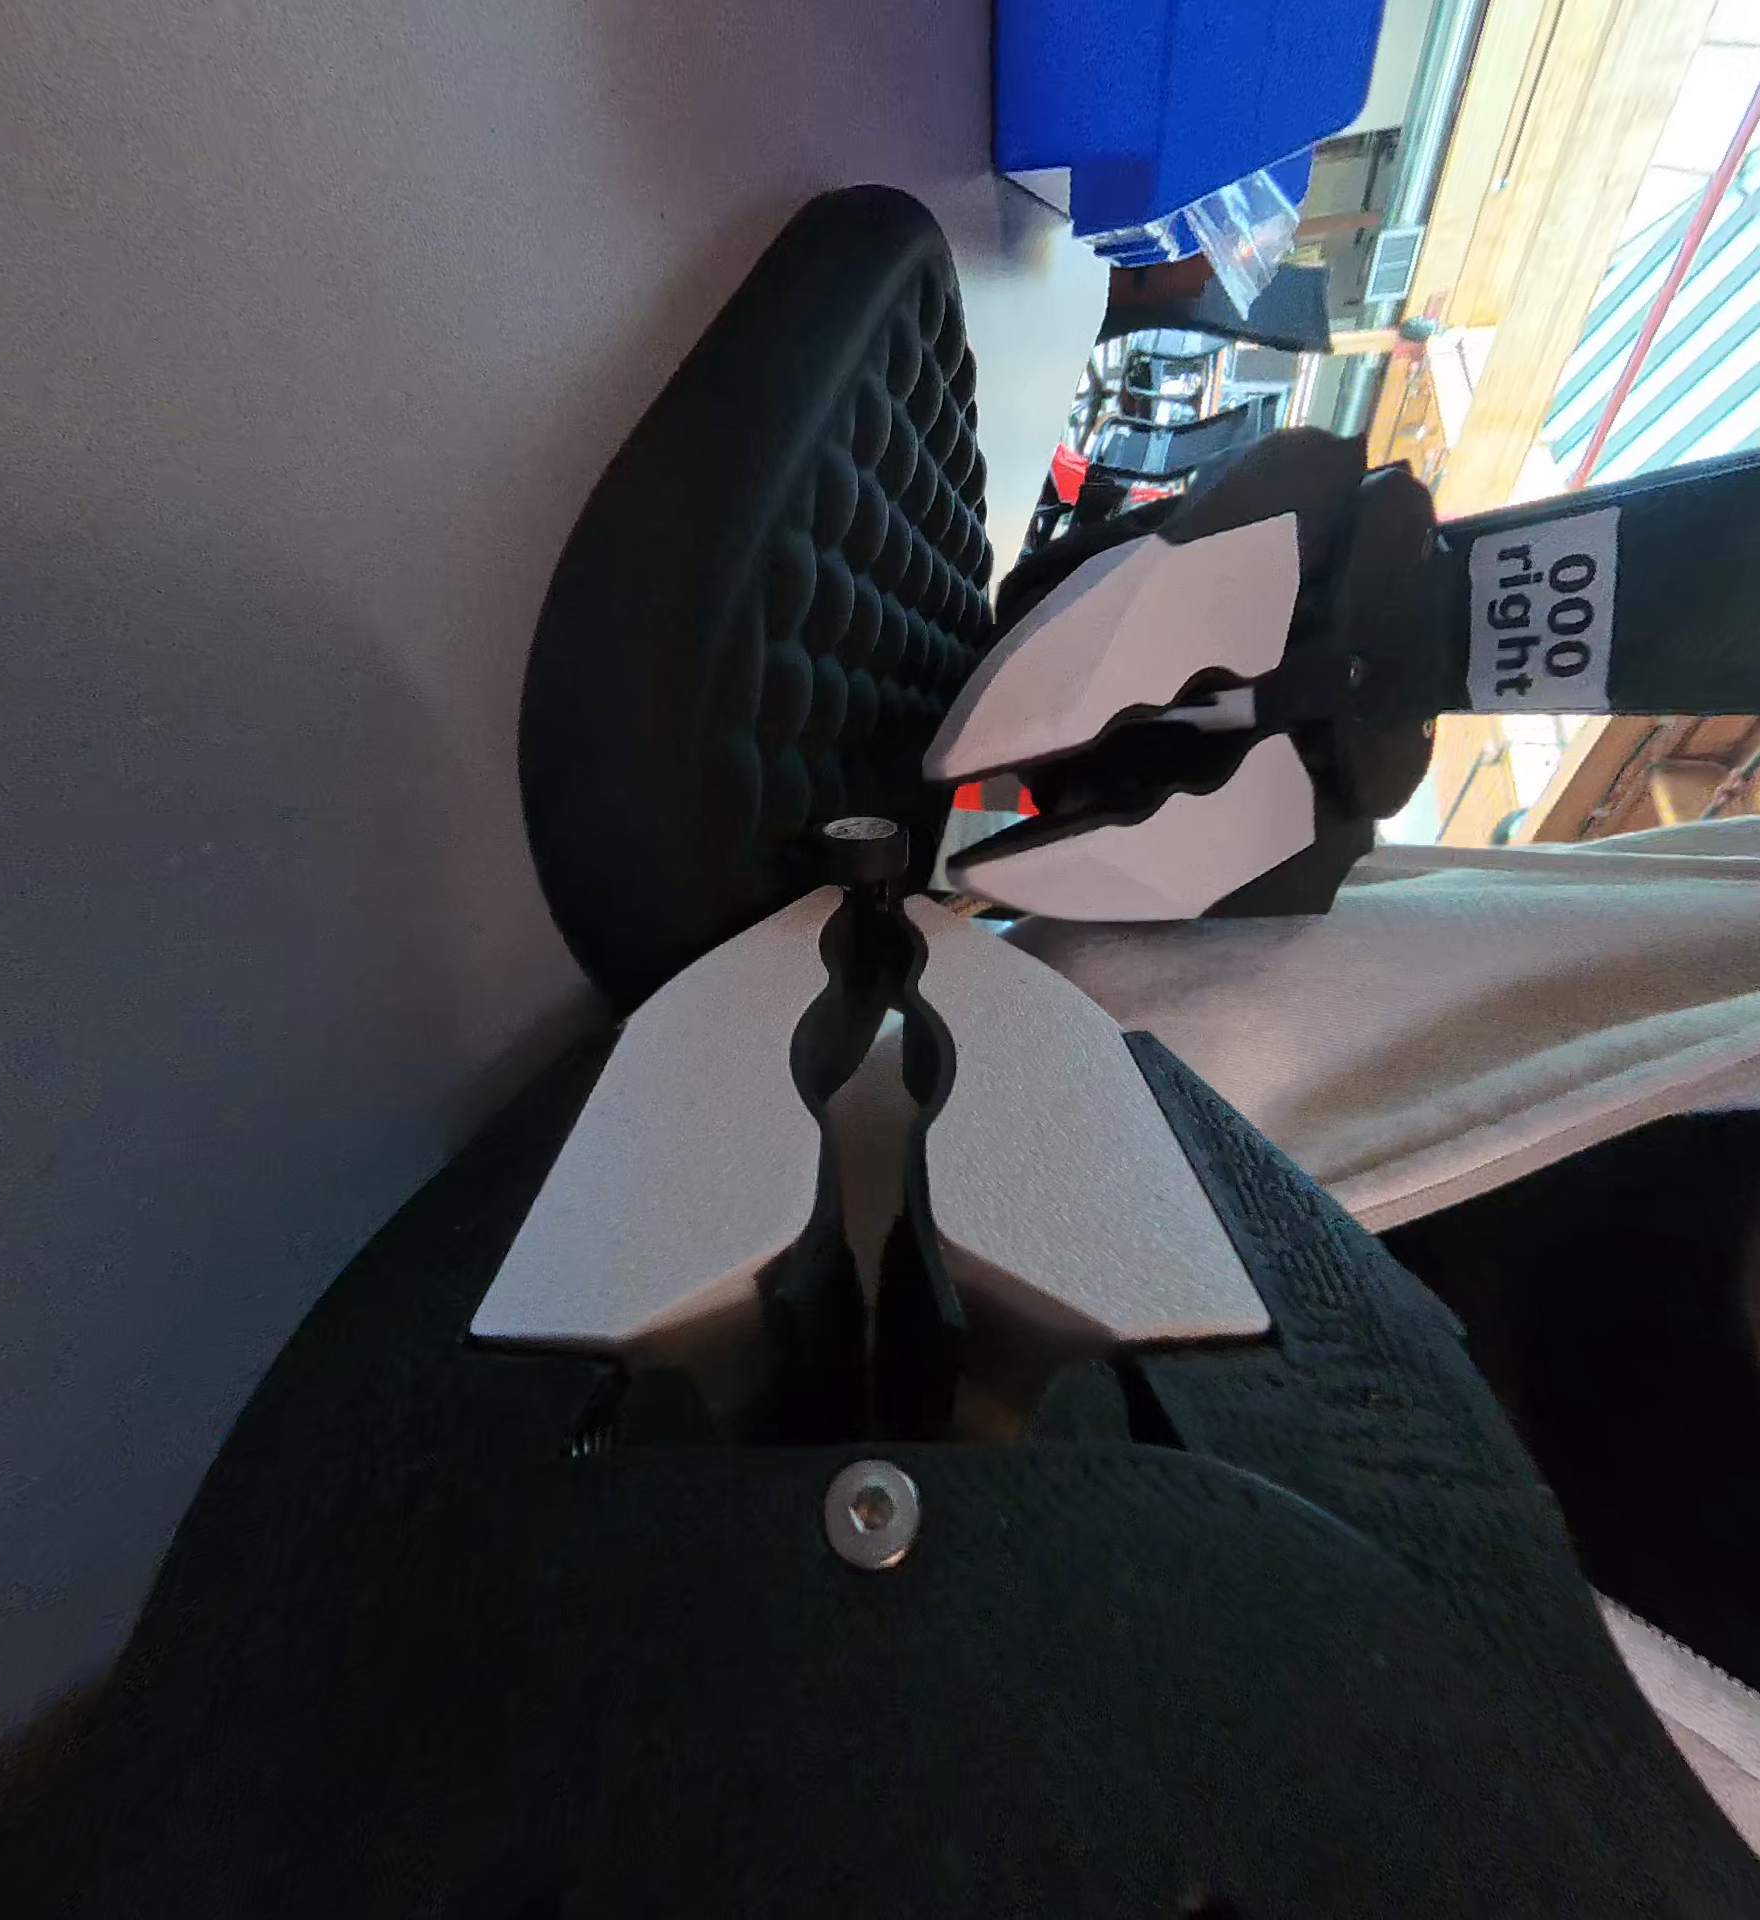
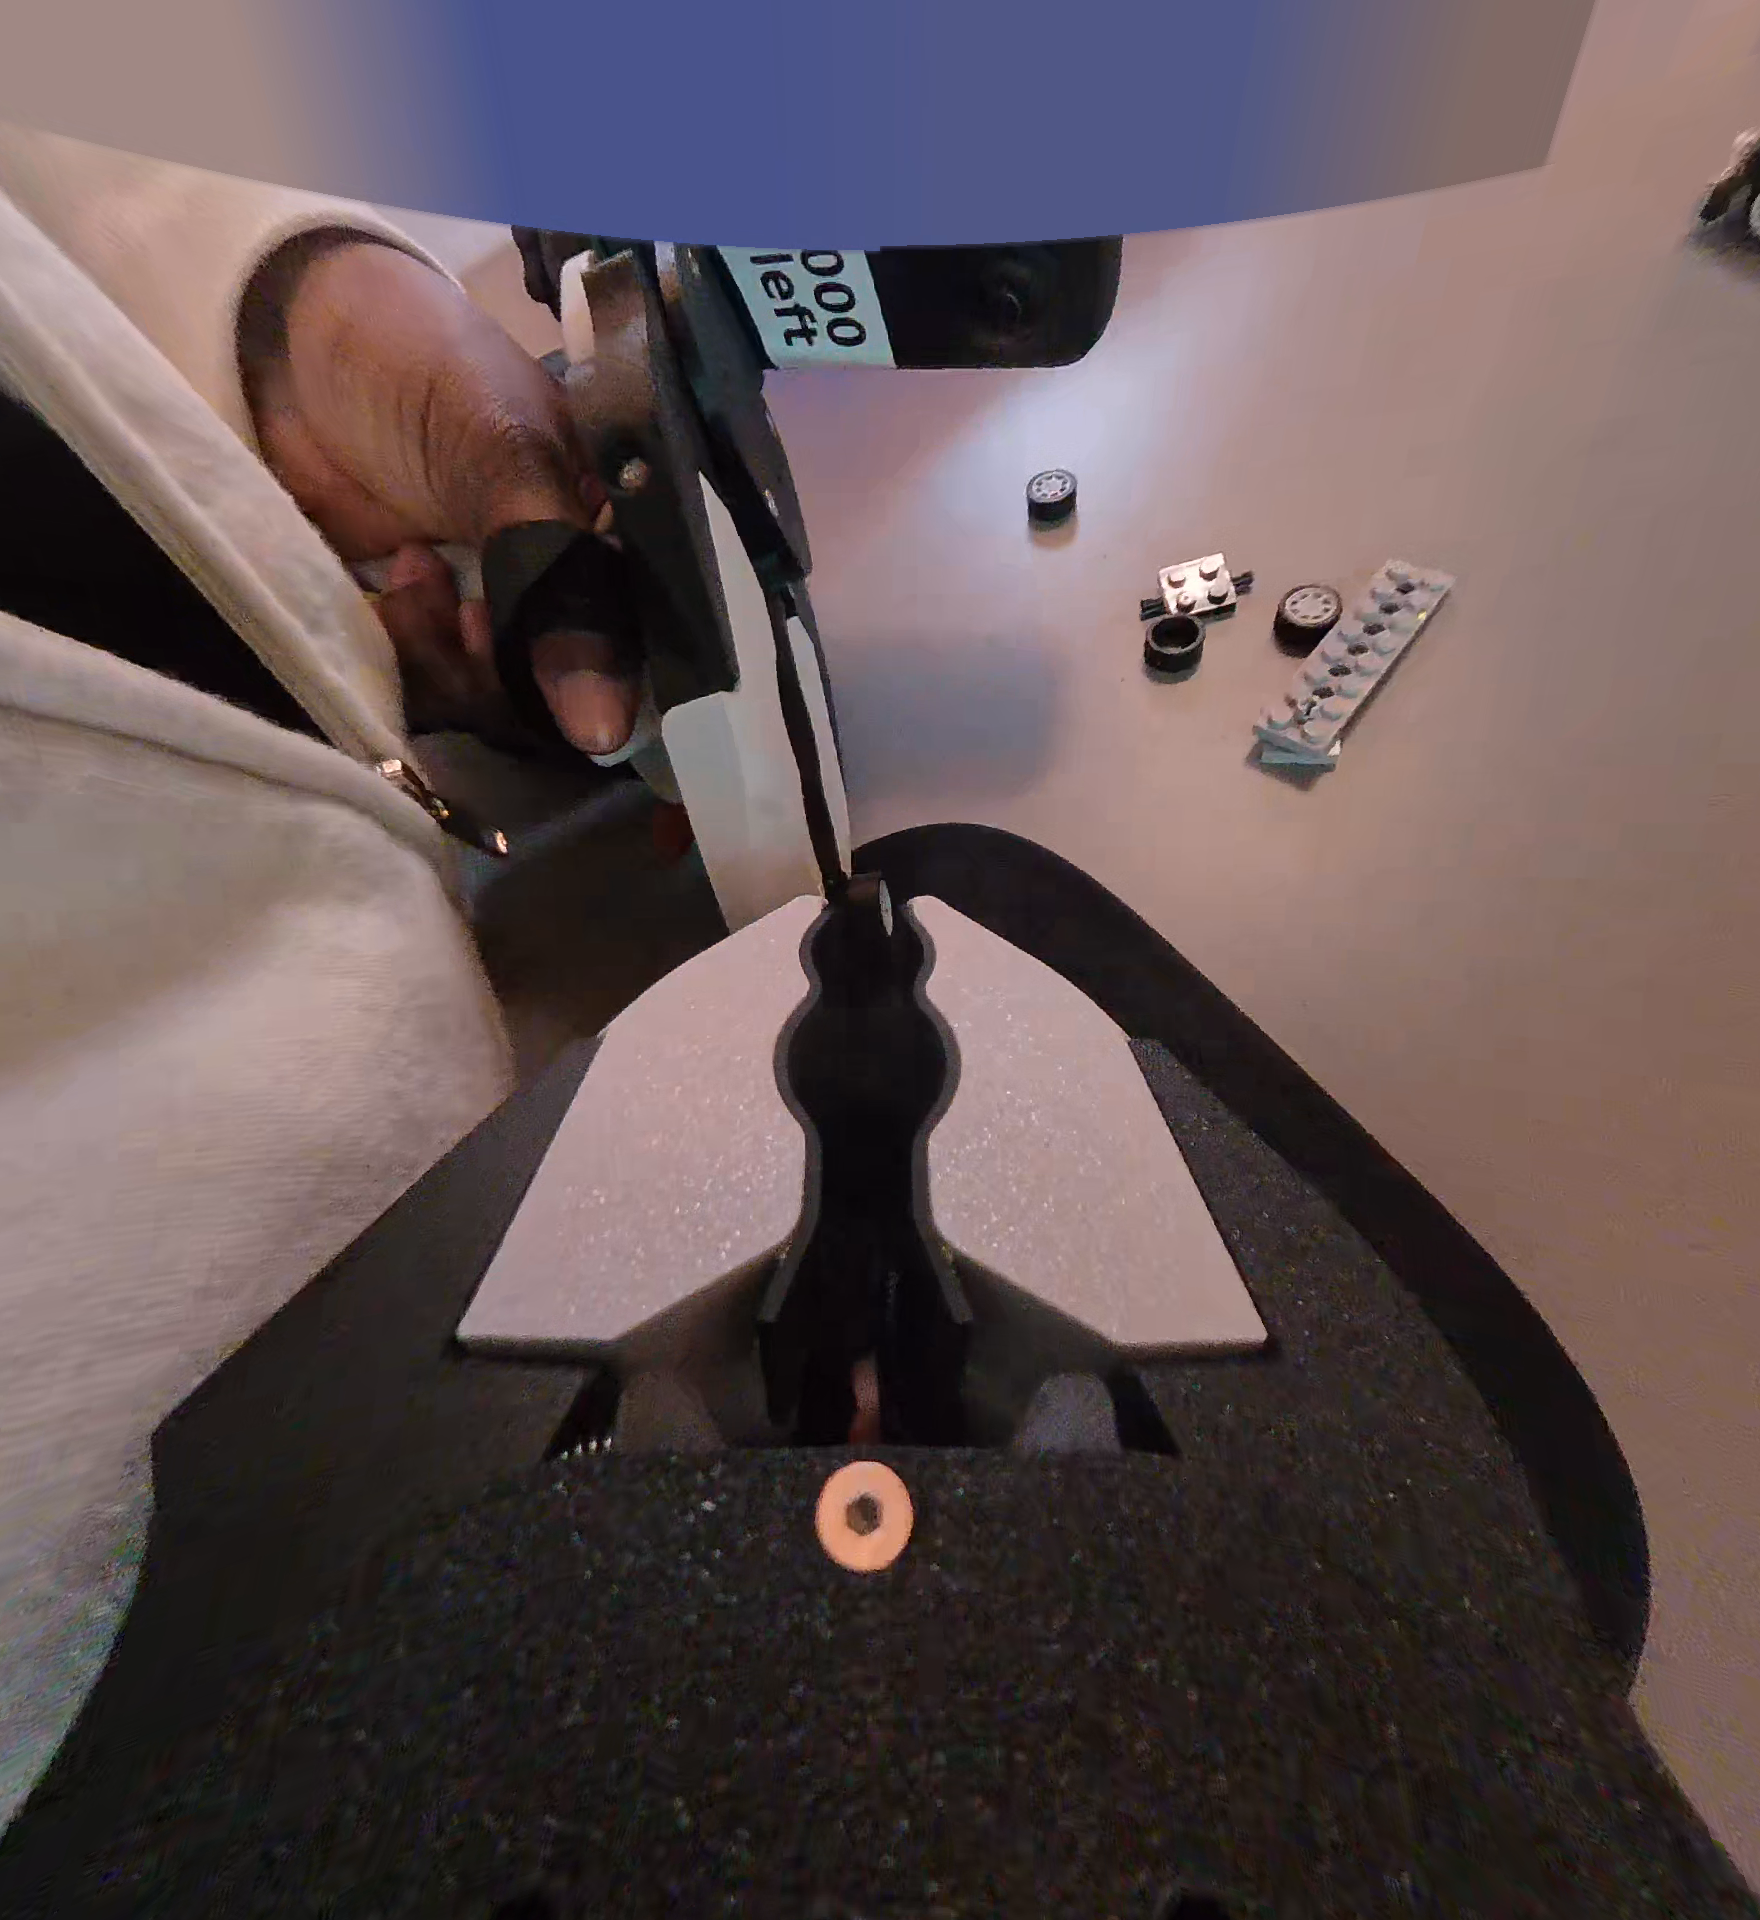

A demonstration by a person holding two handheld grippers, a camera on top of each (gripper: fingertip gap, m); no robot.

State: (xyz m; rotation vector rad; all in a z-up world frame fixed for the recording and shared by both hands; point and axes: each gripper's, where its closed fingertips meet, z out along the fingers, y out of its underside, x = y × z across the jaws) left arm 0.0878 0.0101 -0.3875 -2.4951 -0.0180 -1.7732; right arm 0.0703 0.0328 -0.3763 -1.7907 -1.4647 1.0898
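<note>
The left gripper [image 1: 868, 896] is pinching a thin black stem between its pale fingertips, and a small black toy wheel with a grey hub [image 1: 863, 844] is sitting at the end of that stem, just past the tips. The right gripper [image 1: 943, 831] is reaching in from the side with its two pale fingers a little apart, their tips flanking the wheel; whether either pad is pressing on it is hard to tell from here. A black dimpled rubber pad [image 1: 834, 582] is standing just behind both sets of tips. Farther out on the grey table [image 2: 1375, 935], beyond the right gripper, a second small black wheel [image 2: 1051, 492], a grey studded brick plate [image 2: 1359, 665] and a loose black tyre ring [image 2: 1175, 644] are lying apart.
</note>
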